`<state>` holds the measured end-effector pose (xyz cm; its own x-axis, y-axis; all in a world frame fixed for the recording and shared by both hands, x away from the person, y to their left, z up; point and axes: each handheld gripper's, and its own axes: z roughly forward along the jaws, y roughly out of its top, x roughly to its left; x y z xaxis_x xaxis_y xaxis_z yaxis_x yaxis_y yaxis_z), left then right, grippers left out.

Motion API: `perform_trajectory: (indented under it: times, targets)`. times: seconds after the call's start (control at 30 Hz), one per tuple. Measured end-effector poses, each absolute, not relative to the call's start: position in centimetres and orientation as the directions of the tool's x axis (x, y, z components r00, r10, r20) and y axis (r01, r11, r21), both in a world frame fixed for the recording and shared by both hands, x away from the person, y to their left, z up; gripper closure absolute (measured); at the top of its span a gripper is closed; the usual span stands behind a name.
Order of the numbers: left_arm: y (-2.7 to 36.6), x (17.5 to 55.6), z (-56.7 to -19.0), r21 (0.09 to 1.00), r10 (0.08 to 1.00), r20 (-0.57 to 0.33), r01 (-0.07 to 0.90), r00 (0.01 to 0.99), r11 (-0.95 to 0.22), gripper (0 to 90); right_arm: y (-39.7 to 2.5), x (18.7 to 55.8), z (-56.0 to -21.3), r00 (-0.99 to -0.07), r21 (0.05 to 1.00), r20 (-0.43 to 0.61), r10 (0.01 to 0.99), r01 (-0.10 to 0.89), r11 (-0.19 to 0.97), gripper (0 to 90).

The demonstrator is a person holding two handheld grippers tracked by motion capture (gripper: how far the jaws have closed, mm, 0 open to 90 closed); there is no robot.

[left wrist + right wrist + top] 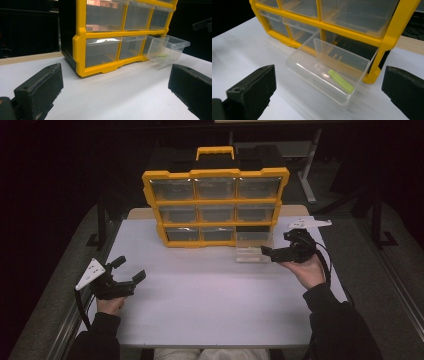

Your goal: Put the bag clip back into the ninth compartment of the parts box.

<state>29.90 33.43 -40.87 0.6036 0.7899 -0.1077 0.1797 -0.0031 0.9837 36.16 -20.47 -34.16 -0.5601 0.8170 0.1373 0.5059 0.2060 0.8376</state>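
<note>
A yellow organizer with clear drawers stands upright at the back of the white table. Its bottom right drawer is pulled out and rests on the table in front of its slot. Inside lies a small light green piece. My right gripper is open just in front of the drawer, one jaw to each side, touching nothing. At the left side of the table my left gripper is open, with nothing between its jaws, pointing toward the organizer.
The organizer has a yellow carry handle on top and its other drawers are shut. A wooden strip edges the table's back. Dark floor and a desk leg lie beyond.
</note>
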Motion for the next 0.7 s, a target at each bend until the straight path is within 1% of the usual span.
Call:
perform_trajectory:
  times: [0.43,0.7]
  targets:
    - [33.5,29.7,-40.8,0.984,0.792,-0.109,0.18,0.601,-0.001,0.0,-21.5,34.8,-35.6,-0.581,0.851,0.128,0.804,0.48,0.211,0.0]
    - [33.5,29.7,-40.8,0.984,0.792,-0.109,0.178,0.601,0.001,0.0,-22.4,33.8,-36.4,-0.55,0.869,0.136,0.824,0.466,0.167,0.0]
